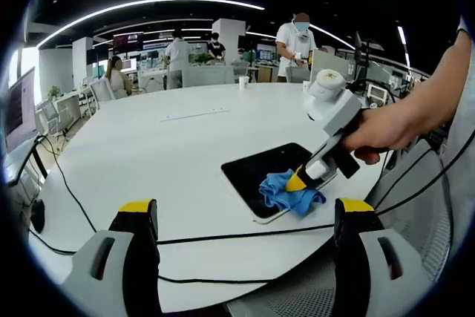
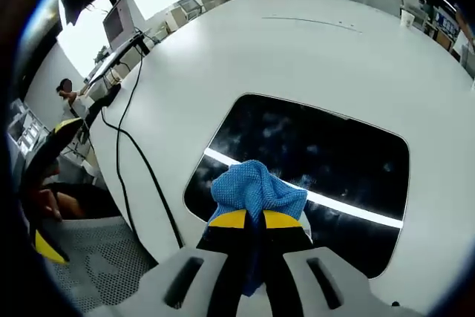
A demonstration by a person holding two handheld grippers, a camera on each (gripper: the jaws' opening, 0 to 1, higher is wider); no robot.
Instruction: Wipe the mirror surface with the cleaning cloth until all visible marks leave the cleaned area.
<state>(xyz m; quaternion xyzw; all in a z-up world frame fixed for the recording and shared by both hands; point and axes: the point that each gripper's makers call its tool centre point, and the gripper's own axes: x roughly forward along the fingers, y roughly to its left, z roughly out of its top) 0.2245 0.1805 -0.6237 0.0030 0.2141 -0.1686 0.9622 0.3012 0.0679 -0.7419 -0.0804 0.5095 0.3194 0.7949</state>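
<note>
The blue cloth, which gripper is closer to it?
Right. The right gripper is pinching the blue cloth on the mirror. The left gripper hangs open, back off the table.

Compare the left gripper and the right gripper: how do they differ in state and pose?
The left gripper is open and holds nothing; the right gripper is shut on the blue cloth. The left gripper hangs off the mirror, while the right gripper presses the cloth on the mirror's near edge. Both have yellow-tipped black jaws.
</note>
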